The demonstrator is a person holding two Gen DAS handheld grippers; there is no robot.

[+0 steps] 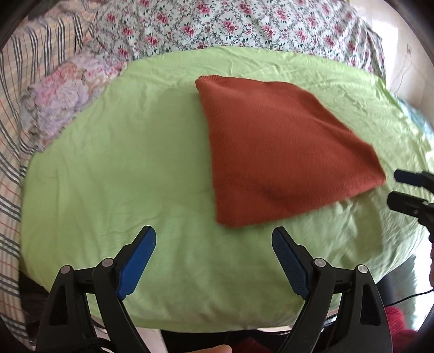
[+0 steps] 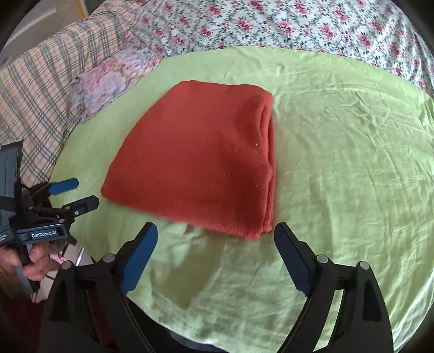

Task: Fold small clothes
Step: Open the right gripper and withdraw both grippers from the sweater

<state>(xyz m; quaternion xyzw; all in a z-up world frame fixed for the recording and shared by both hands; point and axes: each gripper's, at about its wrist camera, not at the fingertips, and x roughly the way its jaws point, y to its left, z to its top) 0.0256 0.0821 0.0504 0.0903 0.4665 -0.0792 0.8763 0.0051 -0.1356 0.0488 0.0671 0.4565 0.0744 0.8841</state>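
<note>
A rust-red knitted garment lies folded flat on a light green sheet; the right wrist view shows the same garment with its stacked folded edges on the right side. My left gripper stands open just short of the garment's near corner, nothing between its blue pads. My right gripper is open too, hovering in front of the garment's near edge, not touching it. Each gripper also shows at the edge of the other's view: the right gripper and the left gripper, held by a hand.
The green sheet covers a rounded cushion-like surface. Behind it lie a floral bedspread, a checked blanket at the left and a pale crumpled flowered cloth. The sheet's front edge drops off near the grippers.
</note>
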